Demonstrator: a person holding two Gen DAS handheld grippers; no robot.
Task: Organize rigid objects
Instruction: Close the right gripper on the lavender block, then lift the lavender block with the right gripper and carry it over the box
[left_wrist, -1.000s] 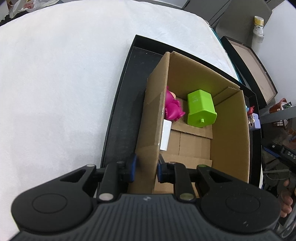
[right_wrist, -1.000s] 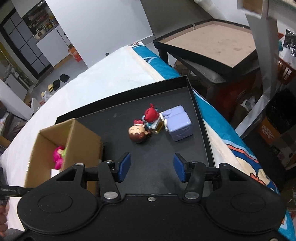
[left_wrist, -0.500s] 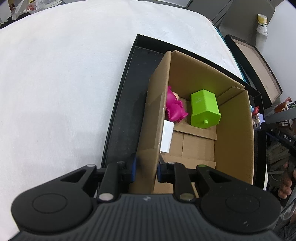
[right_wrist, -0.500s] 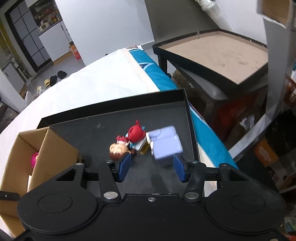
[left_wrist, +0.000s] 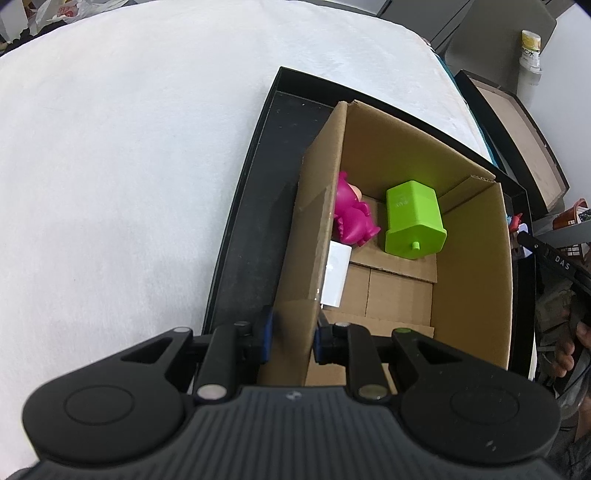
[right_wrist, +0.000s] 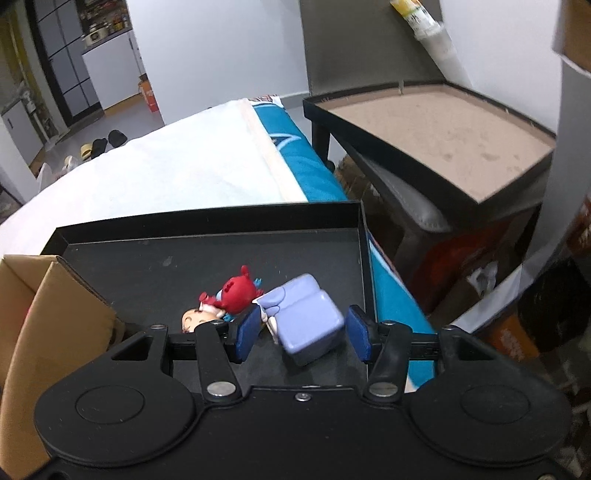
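A cardboard box (left_wrist: 472, 266) stands in a black tray (left_wrist: 251, 206) on a white cover. Inside the box lie a pink figure (left_wrist: 352, 216) and a green block (left_wrist: 413, 221). My left gripper (left_wrist: 293, 334) is shut on the box's near left wall. In the right wrist view a lavender block (right_wrist: 308, 323) lies on the tray (right_wrist: 155, 275) between the blue pads of my right gripper (right_wrist: 301, 334), which is open with neither pad touching it. A red figure (right_wrist: 236, 291) and a small doll head (right_wrist: 195, 319) lie just left of the block.
The box's corner (right_wrist: 55, 317) is at the left of the right wrist view. The tray's right rim (right_wrist: 365, 266) runs close beside the block. Beyond it are a teal cloth (right_wrist: 299, 162) and a dark side table (right_wrist: 432, 129). A person's hand (left_wrist: 583, 332) shows at the right edge.
My right gripper has come forward and down toward the lavender block, which now lies between its pads. My left gripper and the box have stayed put.
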